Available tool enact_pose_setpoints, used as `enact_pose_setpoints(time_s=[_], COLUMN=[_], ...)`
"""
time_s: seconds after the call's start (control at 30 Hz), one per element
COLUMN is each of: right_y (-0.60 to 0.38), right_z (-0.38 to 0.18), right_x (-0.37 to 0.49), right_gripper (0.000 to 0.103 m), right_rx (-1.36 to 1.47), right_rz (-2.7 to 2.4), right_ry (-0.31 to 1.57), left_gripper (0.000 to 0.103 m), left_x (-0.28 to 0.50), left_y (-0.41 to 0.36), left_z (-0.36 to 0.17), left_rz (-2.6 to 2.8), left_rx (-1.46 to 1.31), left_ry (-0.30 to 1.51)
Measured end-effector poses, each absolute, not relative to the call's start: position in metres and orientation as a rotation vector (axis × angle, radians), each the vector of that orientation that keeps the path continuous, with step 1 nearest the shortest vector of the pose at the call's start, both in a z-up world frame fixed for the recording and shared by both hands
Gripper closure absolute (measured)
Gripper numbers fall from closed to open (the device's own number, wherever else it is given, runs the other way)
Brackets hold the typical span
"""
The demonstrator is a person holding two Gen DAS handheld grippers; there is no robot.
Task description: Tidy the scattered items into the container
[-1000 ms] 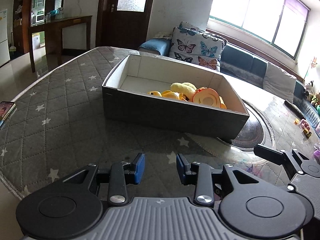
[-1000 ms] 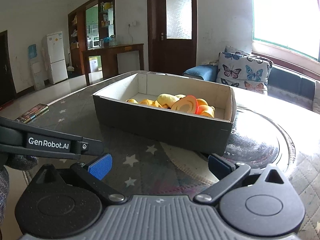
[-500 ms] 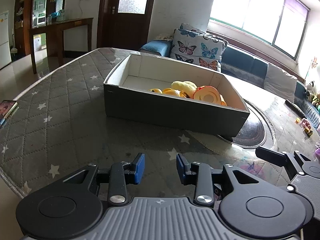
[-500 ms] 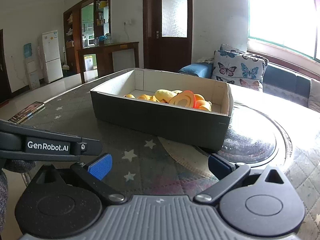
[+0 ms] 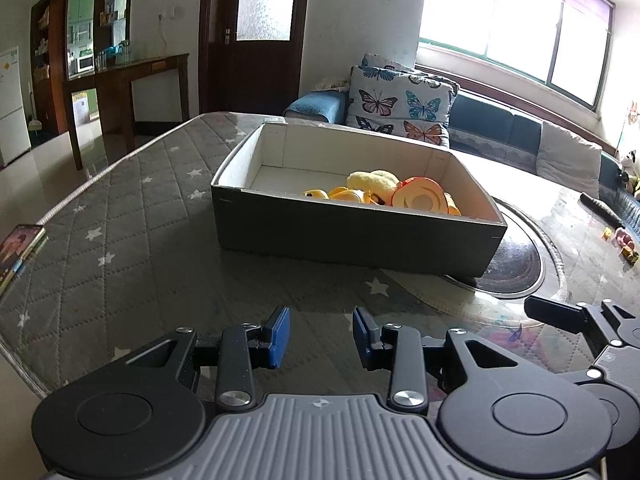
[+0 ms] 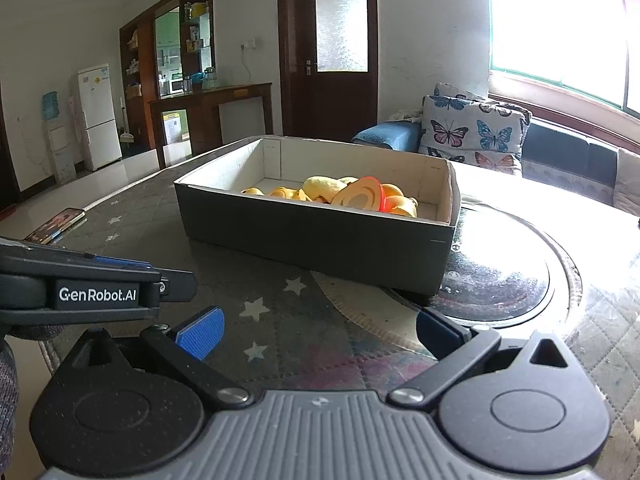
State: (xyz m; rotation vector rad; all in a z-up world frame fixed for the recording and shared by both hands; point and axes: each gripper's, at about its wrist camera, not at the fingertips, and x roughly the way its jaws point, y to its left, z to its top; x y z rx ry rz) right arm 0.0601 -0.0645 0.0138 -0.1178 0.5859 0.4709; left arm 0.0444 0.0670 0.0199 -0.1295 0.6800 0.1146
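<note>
One marking is legible: "GenRobot.AI", white lettering on a black plate on the side of the left gripper [image 6: 178,280], seen at the left edge of the right wrist view. No other text, number or sign can be read in either view.

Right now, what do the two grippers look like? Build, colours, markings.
Both match: black plastic linkage arms with round pivot discs, silver screw heads and a ribbed grey body. The left gripper and right gripper carry blue textured finger pads. White "GenRobot.AI" lettering marks the left unit's side. A grey knitted sleeve shows at the edge.
</note>
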Motion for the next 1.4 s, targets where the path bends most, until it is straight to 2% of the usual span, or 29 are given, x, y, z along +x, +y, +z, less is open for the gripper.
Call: enact_pose_setpoints(time_s=[1.4], right_y=[-0.060], right_z=[0.015], right_x=[0.106], right_gripper=[0.000], right_rx=[-0.103], right_rz=[0.408], right_ry=[0.618], left_gripper=[0.066], left_x=[0.088], left_y=[0.068], left_z=[0.030], left_rz=[0.101], left_rx=[-0.064], left_ry=[0.674])
